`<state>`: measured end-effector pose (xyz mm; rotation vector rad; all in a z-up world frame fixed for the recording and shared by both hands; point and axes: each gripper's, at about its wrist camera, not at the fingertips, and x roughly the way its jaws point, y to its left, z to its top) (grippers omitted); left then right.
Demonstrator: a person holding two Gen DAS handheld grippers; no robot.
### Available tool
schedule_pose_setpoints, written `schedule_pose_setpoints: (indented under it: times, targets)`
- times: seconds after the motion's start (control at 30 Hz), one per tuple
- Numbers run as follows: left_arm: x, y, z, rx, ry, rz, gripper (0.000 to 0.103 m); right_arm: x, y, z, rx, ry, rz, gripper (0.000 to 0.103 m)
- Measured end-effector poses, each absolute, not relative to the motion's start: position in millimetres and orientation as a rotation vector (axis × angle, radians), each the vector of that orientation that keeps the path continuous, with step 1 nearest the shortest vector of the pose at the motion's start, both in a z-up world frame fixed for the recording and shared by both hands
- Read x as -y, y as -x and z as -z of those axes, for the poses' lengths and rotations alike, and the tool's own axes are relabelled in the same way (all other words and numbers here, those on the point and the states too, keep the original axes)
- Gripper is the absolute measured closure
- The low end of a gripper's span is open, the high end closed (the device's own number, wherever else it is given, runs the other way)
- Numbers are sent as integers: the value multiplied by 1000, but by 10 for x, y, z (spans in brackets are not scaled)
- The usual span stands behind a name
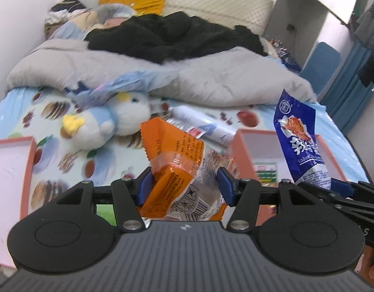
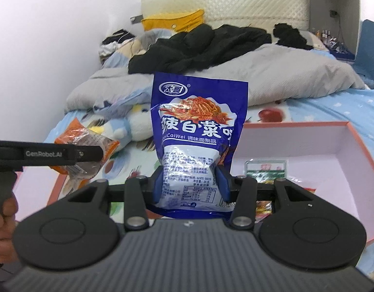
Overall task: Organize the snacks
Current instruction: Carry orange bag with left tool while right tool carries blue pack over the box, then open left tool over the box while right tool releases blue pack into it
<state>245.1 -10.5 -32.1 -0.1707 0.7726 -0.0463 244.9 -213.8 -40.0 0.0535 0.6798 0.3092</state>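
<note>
Pinching an orange snack packet (image 1: 179, 170) between its half-open jaws, the left gripper (image 1: 185, 185) is holding it above the bed (image 1: 21, 112). The right gripper (image 2: 190, 186) is clamping a blue snack bag (image 2: 196, 131) upright between its blue pads, beside the pink-rimmed box (image 2: 333, 150).

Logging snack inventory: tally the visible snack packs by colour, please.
Orange pack, in left gripper: 1
Blue pack, in right gripper: 1
Green pack, lying in the pink box: 1
Total: 3
</note>
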Motion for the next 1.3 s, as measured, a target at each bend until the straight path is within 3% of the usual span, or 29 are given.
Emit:
schedule_pose_setpoints:
  times: [0.43,0.87,1.3]
  targets:
    - [1031,-2990,114,-739,132,211,41,2909,-2645,326,-635,-87,-170,56]
    - [2182,-3665,969,-932,50,347,41,3663,-2956,1071,-806,-140,-2,55]
    - [2451,-4011,1597,-1063,8,356,41,4036,-3138,1631,-925,-178,52,53]
